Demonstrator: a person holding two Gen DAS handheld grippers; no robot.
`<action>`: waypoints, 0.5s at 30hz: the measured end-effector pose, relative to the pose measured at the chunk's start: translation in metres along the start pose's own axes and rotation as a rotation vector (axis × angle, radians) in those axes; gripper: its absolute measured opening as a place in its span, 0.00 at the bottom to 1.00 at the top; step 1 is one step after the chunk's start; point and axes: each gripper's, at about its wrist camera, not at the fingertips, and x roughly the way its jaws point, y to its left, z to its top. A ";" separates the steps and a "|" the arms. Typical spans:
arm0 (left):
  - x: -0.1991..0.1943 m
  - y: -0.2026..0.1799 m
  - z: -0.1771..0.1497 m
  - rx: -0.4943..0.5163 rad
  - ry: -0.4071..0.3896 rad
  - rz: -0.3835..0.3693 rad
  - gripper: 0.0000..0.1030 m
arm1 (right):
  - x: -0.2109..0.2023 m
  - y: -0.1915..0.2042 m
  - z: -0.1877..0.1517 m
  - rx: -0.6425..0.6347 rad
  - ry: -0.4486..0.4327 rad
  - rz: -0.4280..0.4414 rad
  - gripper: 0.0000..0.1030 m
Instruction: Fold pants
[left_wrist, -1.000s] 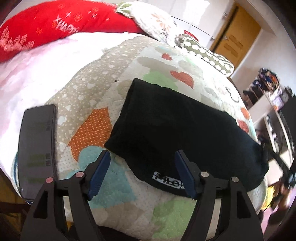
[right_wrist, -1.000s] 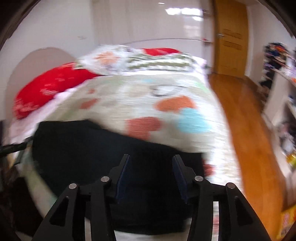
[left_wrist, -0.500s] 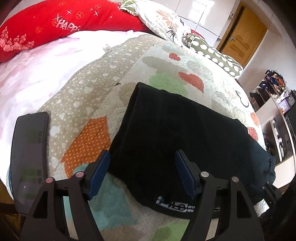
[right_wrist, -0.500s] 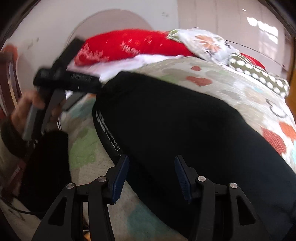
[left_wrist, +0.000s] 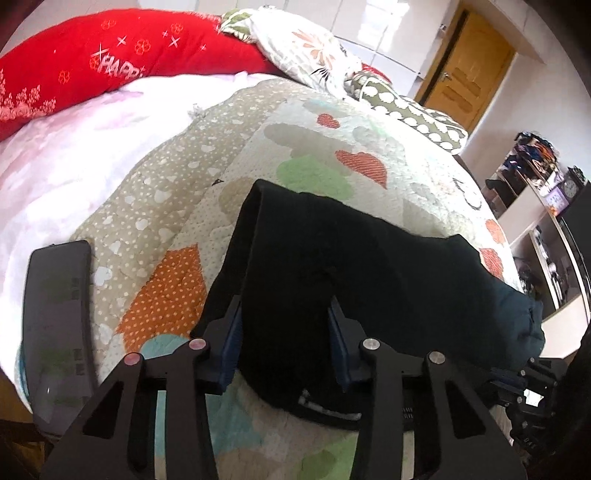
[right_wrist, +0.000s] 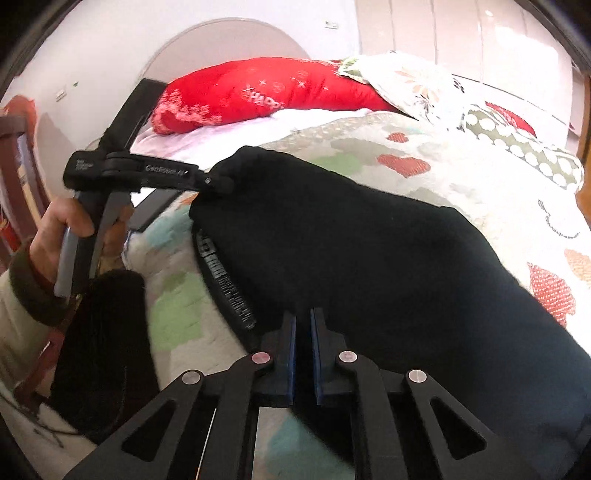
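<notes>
One pants (left_wrist: 354, 266), two grippers

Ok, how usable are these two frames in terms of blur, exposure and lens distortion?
Left wrist view: sharp, strong fisheye bending at the edges, the pale pink sheet blown out, the black folded pants too dark for fabric detail. Right wrist view: mostly sharp, slight smear low on the left around the person's hand, glare on the white wardrobe doors, pants again nearly featureless.
</notes>
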 end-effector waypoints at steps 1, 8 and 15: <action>-0.003 0.000 -0.002 0.002 -0.003 -0.001 0.38 | 0.001 0.002 -0.002 -0.002 0.005 0.002 0.06; 0.011 -0.003 -0.014 0.002 0.022 0.070 0.48 | 0.018 0.000 -0.016 0.054 0.040 -0.006 0.18; -0.010 -0.015 -0.015 0.018 -0.037 0.130 0.69 | -0.021 -0.017 -0.001 0.169 -0.057 0.013 0.42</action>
